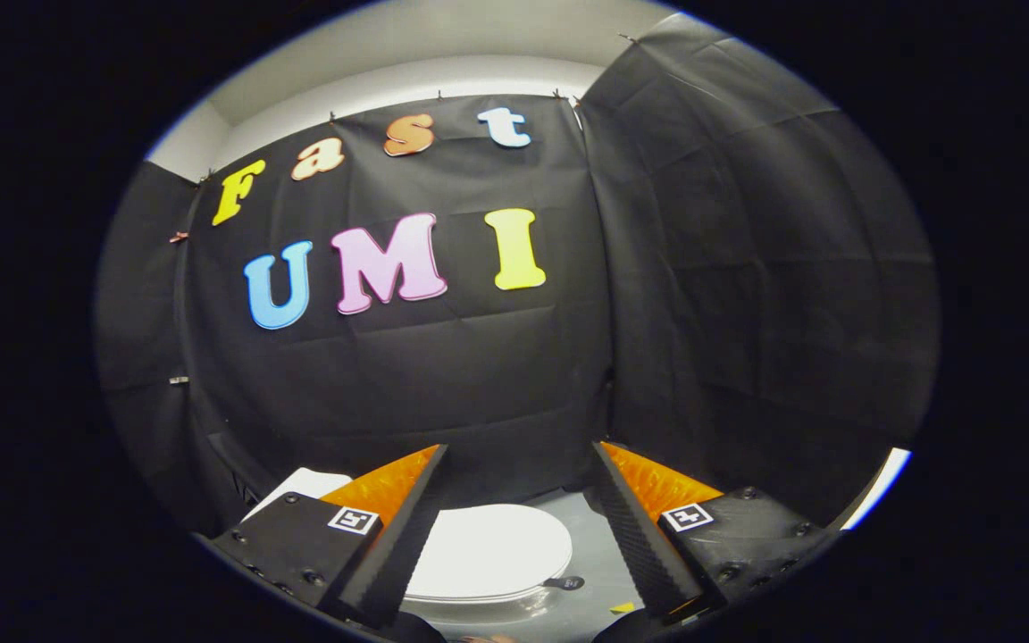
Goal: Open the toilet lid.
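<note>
I am holding my tool [519, 464] up in the air with its two fingers [403, 527] spread wide apart, released and gripping nothing. Each finger is carrying a small square marker tag [353, 520] on its upper face, and the ridged inner faces are looking at each other across an open gap.

Down through that gap, below and a little ahead of the fingers, the toilet lid [489, 552] is lying flat and shut, a white oval with its edge sitting on the seat beneath it. My left finger is covering the lid's near left part in the view, but nothing is touching it; the tool is hanging well above. Behind the left finger a white block is peeking out, likely the tank [300, 487], though I cannot tell for sure. A small dark knob-like piece [566, 583] is sitting just beside the lid's right edge, and a little yellow scrap [622, 607] is lying on the grey floor [599, 554] near the right finger.

Beyond the fingers the black cloth wall [479, 375] of the booth is rising, folding into a corner on the right, with a pale ceiling [443, 54] showing above it.
</note>
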Available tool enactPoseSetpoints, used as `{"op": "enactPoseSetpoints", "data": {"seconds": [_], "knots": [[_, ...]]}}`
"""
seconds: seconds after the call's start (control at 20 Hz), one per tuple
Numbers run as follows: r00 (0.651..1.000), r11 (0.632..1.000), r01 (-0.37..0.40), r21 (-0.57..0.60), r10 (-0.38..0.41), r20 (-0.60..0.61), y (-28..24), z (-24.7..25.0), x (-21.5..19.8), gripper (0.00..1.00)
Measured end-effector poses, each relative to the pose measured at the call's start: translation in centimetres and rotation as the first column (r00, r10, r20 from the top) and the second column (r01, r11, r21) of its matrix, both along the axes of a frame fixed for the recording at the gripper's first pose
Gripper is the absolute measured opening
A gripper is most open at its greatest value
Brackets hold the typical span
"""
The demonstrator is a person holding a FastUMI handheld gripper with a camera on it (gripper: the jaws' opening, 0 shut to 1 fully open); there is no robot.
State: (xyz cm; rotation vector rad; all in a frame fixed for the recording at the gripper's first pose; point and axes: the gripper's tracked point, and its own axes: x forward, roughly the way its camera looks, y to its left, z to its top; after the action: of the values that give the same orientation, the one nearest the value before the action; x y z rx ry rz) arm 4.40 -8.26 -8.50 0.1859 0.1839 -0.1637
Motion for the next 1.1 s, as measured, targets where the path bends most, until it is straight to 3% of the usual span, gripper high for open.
{"op": "enactPoseSetpoints", "data": {"seconds": [0.3,0.55,0.85,1.1], "knots": [[0.983,0.986,0.068,0.151,-0.040,-0.180,-4.2,-8.4,2.1,0.99],[0.948,0.948,0.121,0.294,-0.022,-0.319,-5.8,-16.8,3.5,0.99],[0.895,0.838,0.231,0.495,0.017,-0.446,-7.2,-26.3,4.2,0.98],[0.861,0.775,0.285,0.564,0.052,-0.506,-7.6,-31.9,4.3,0.99]]}}
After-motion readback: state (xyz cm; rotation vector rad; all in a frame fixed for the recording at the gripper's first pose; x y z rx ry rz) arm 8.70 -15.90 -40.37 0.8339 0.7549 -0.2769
